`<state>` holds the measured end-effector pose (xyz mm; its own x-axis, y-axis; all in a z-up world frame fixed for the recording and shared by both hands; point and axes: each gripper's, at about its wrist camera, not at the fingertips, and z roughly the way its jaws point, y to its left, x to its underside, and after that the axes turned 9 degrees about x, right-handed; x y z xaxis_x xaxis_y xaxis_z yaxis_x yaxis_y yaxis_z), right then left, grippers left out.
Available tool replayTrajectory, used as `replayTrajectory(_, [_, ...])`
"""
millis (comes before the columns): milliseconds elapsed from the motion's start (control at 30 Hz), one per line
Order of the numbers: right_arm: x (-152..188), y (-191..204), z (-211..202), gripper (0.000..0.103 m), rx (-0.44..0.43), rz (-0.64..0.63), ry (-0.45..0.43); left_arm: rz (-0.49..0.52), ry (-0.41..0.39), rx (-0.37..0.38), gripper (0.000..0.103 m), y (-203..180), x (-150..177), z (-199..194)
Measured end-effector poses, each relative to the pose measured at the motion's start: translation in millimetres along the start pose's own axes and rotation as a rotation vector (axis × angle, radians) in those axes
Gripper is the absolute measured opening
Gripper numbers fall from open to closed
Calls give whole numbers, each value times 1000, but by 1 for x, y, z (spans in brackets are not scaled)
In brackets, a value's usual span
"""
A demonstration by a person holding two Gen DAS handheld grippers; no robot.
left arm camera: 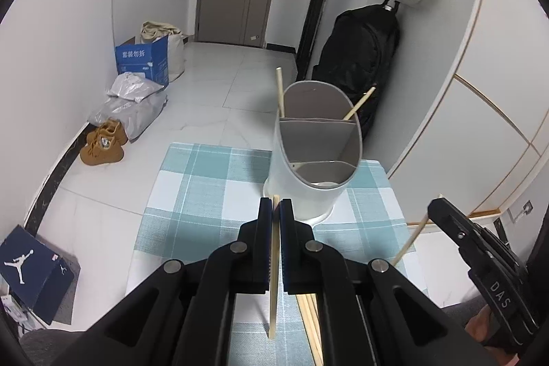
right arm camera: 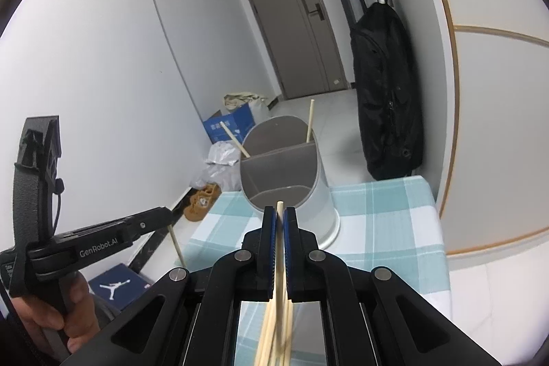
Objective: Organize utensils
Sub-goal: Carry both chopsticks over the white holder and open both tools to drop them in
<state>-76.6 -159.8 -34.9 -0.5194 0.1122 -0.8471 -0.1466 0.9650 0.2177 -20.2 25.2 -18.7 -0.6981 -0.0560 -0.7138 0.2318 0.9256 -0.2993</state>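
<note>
- The left gripper (left arm camera: 276, 204) is clamping one wooden chopstick (left arm camera: 273, 280) between closed fingers, above the checked tablecloth (left arm camera: 206, 180).
- The right gripper (right arm camera: 280, 215) is pinching a second chopstick (right arm camera: 279, 259), its tip pointing toward the utensil holder (right arm camera: 291, 187).
- The white, divided holder is standing on the cloth, two chopsticks (left arm camera: 280, 91) leaning in its rear compartment.
- Loose chopsticks (left arm camera: 308, 318) are lying on the cloth beneath the left gripper.

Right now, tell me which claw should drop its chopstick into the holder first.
Probably the right claw: its chopstick tip already lines up with the holder opening. The left claw, shut on its chopstick, sits off the holder's left side.
</note>
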Motion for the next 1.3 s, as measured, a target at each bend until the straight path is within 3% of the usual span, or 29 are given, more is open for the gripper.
replayTrajectory(700, [-21, -8, -14, 3, -8, 53, -21, 57, -25, 18, 0, -31, -31, -19])
replayTrajectory(1300, [-131, 7, -6, 3, -34, -27, -94, 35, -6, 59, 0, -43, -116, -22])
